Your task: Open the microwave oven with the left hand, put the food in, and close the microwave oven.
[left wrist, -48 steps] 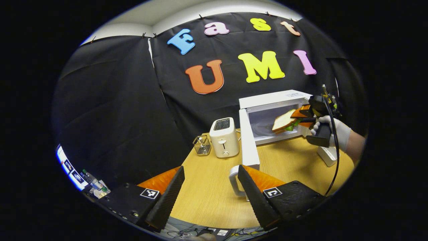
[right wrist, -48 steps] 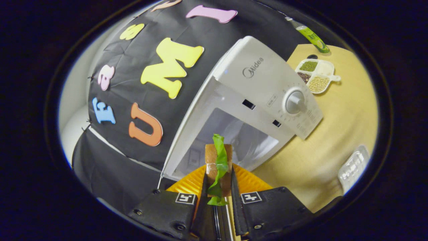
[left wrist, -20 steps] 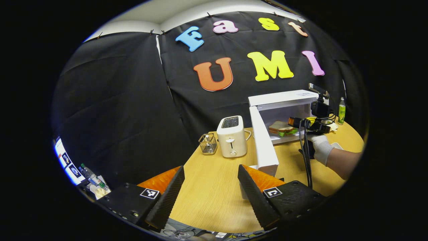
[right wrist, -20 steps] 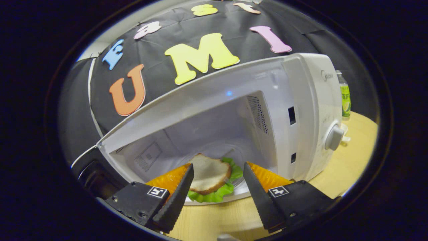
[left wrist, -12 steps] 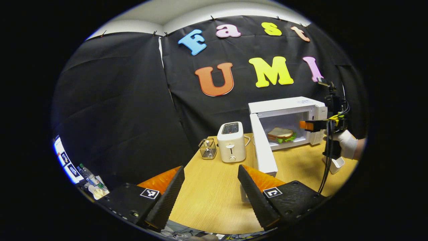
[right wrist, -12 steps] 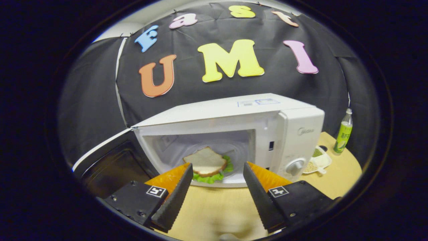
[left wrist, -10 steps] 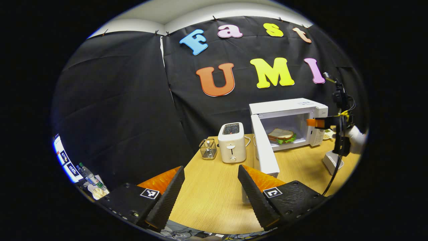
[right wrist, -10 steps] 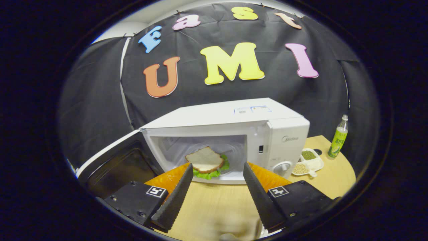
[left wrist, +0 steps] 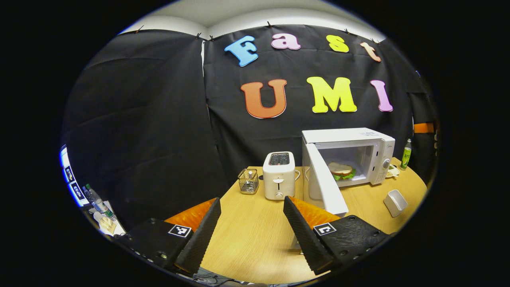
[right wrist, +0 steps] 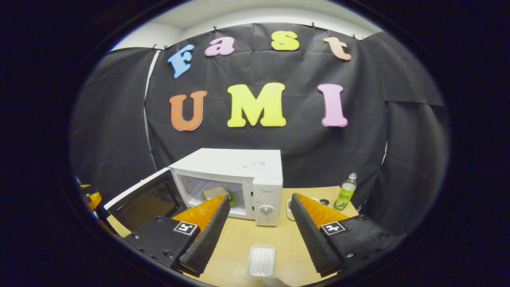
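Black-curtained booth, wooden bench point(left wrist: 255, 235) carrying everything. Toward the far right corner of the bench: white microwave oven point(left wrist: 350, 153), cavity exposed, sandwich point(left wrist: 342, 170) lying flat inside on the cavity floor. Door point(left wrist: 324, 181) swung out on its left hinge, long axis upright, free edge jutting toward the near edge of the bench.

Left gripper point(left wrist: 251, 227) hovering low over the near edge, jaws spread wide, holding nothing. Door's free edge just ahead and to the right of the right-hand finger, near but apart. Right gripper point(right wrist: 259, 227) also spread wide and empty, pulled well back from the oven, facing its control panel from the near right side, with a small white tray point(right wrist: 261, 260) on the bench between its fingers.

Left clearly the nearer to the door, and on the proper outer side for a push. Judged next: swing the door rightward and back toward the cavity until shut. Open bench between gripper and door. Toaster point(left wrist: 279, 175) and wire basket point(left wrist: 248, 181) standing left of the hinge, outside the door's arc. Sandwich set deep enough, seemingly, to clear the closing door.
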`<state>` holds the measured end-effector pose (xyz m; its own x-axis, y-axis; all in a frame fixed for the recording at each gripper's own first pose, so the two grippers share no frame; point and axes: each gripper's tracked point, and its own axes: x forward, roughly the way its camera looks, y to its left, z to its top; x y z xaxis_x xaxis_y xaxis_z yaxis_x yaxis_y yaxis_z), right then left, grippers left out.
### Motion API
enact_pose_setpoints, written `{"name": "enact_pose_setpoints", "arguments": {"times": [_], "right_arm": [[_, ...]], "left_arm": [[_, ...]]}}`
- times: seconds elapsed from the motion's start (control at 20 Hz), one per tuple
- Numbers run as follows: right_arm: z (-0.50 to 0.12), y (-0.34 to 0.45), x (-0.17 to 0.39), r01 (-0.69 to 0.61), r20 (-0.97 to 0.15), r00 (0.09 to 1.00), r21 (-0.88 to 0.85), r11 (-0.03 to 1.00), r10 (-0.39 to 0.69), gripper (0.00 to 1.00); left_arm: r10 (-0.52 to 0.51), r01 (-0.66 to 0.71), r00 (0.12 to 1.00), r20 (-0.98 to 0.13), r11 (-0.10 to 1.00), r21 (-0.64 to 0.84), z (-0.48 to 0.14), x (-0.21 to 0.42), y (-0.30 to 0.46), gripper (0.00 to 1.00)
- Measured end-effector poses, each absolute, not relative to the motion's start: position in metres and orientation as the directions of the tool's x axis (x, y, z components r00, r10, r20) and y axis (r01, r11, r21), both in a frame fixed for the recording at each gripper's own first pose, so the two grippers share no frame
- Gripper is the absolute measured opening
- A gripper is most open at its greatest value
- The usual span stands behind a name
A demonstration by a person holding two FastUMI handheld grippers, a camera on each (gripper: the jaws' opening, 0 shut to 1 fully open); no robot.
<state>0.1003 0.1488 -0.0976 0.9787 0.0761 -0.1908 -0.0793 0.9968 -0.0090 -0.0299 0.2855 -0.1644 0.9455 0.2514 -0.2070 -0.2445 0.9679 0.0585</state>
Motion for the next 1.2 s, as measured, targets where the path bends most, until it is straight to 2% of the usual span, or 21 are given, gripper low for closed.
{"name": "enact_pose_setpoints", "arguments": {"times": [0.15,0.2,0.25,0.3,0.35,0.4,0.45,0.5,0.55,0.6,0.65,0.7,0.75,0.85,1.2], "right_arm": [[-0.083,0.126,0.072,-0.049,-0.174,0.984,-0.029,0.998,0.043,0.98],[-0.08,0.119,0.063,-0.034,-0.172,0.985,-0.031,0.999,0.028,0.98],[-0.08,0.112,0.055,-0.021,-0.169,0.985,-0.03,0.999,0.015,0.98],[-0.079,0.106,0.048,-0.009,-0.169,0.986,-0.023,1.0,0.005,0.98],[-0.079,0.104,0.042,-0.005,-0.166,0.986,-0.02,1.0,0.002,0.98],[-0.083,0.099,0.038,0.005,-0.173,0.985,-0.028,1.0,-0.009,0.98],[-0.085,0.095,0.036,0.016,-0.182,0.983,-0.037,0.999,-0.023,0.98],[-0.087,0.092,0.033,0.019,-0.189,0.982,-0.034,0.999,-0.025,0.98],[-0.088,0.092,0.028,0.023,-0.193,0.981,-0.026,0.999,-0.027,0.98],[-0.089,0.09,0.026,0.028,-0.197,0.98,-0.021,0.999,-0.031,0.98],[-0.093,0.088,0.024,0.033,-0.208,0.978,-0.018,0.999,-0.036,0.98],[-0.095,0.088,0.023,0.035,-0.216,0.976,-0.014,0.999,-0.037,0.98],[-0.098,0.087,0.022,0.035,-0.225,0.974,-0.007,0.999,-0.036,0.98],[-0.106,0.084,0.021,0.038,-0.251,0.967,-0.001,0.999,-0.037,0.98],[-0.112,0.081,0.023,0.036,-0.293,0.956,0.017,0.999,-0.03,0.98]], "left_arm": [[0.233,-0.232,0.95,-0.207,0.972,0.028,-0.17,-0.021,0.284,0.92],[0.233,-0.234,0.95,-0.208,0.972,0.017,-0.172,-0.017,0.284,0.82],[0.222,-0.227,0.952,-0.211,0.974,0.002,-0.174,-0.014,0.282,0.87],[0.218,-0.225,0.953,-0.212,0.974,-0.007,-0.176,-0.011,0.28,0.76],[0.203,-0.211,0.955,-0.214,0.977,-0.015,-0.178,-0.009,0.279,0.71],[0.182,-0.193,0.958,-0.224,0.981,-0.027,-0.182,-0.008,0.275,0.76],[0.163,-0.176,0.959,-0.233,0.984,-0.037,-0.186,-0.006,0.273,0.73],[0.152,-0.166,0.958,-0.242,0.985,-0.04,-0.19,-0.004,0.272,0.66],[0.15,-0.165,0.956,-0.252,0.986,-0.037,-0.194,-0.003,0.275,0.5],[0.14,-0.154,0.957,-0.254,0.987,-0.035,-0.197,-0.003,0.273,0.43],[0.119,-0.133,0.959,-0.259,0.991,-0.034,-0.2,-0.003,0.27,0.46],[0.115,-0.125,0.959,-0.26,0.992,-0.022,-0.201,-0.003,0.269,0.43],[0.138,-0.143,0.956,-0.259,0.99,0.001,-0.207,0.001,0.275,0.17],[0.155,-0.156,0.951,-0.267,0.988,0.015,-0.215,0.002,0.279,0.0],[0.121,-0.119,0.952,-0.281,0.993,0.023,-0.237,0.013,0.269,0.0]]}}
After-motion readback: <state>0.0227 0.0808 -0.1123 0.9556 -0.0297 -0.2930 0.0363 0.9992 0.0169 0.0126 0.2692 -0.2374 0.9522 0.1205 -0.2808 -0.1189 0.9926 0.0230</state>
